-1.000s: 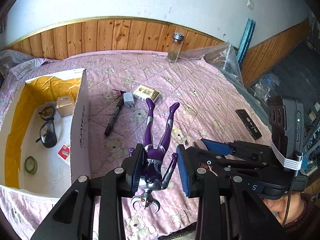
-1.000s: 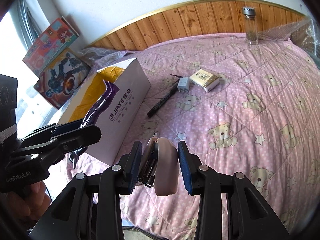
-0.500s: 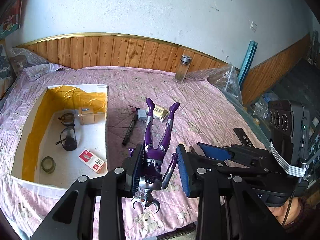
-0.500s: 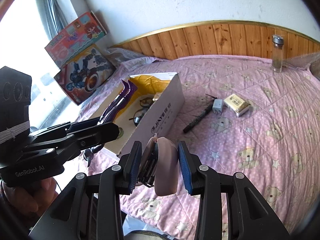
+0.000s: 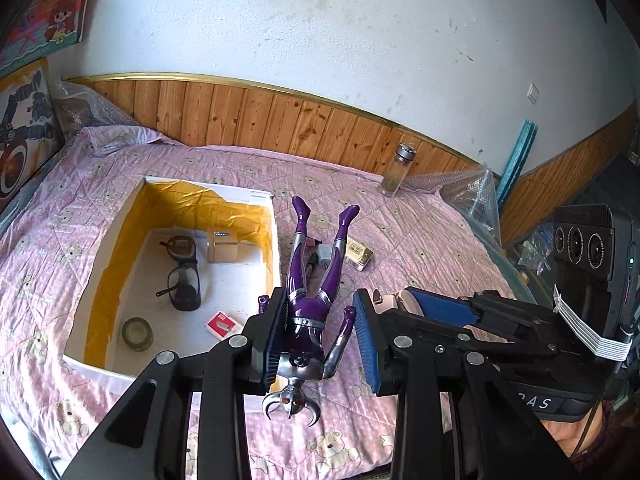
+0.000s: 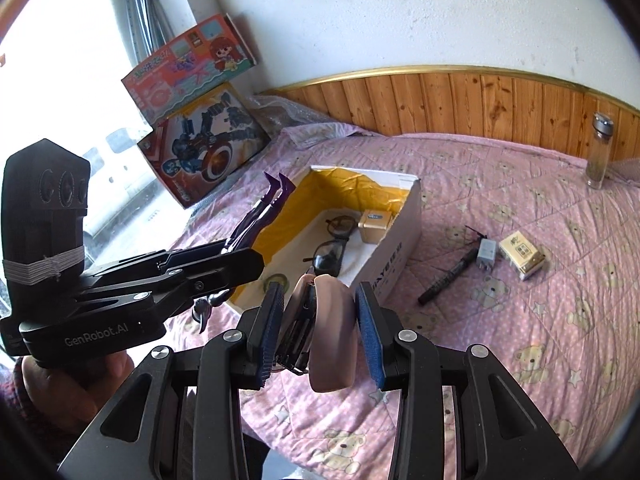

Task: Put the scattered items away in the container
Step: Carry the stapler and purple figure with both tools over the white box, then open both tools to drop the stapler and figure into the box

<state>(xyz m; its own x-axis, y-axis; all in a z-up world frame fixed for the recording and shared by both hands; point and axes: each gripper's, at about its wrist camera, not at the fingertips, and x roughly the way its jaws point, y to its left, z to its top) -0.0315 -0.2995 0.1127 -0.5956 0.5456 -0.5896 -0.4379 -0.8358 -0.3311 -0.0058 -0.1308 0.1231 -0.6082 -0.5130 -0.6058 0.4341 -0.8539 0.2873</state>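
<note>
**Box open from above, floor partly taken**

The white cardboard box (image 5: 275, 240) stands open-topped. Inside, two pairs of glasses (image 5: 182, 276), a small tan carton (image 5: 222, 245), a tape roll (image 5: 137, 333) and a red card (image 5: 222, 323) crowd the floor; bare patches seem to remain between them. The left gripper (image 6: 224, 268) and its purple figure (image 6: 260, 212) overhang the box's near-left rim.

Figure (image 5: 308, 304): glossy purple plastic with silvery metallic-look trim. Bed cover (image 5: 420, 240): matt quilted cloth. Box (image 6: 396, 236): smooth white cardboard, lined with wrinkled yellow sheet. Wall panelling (image 5: 248, 120): varnished wood. Bottle (image 6: 599, 156): clear glass, metal cap.
</note>
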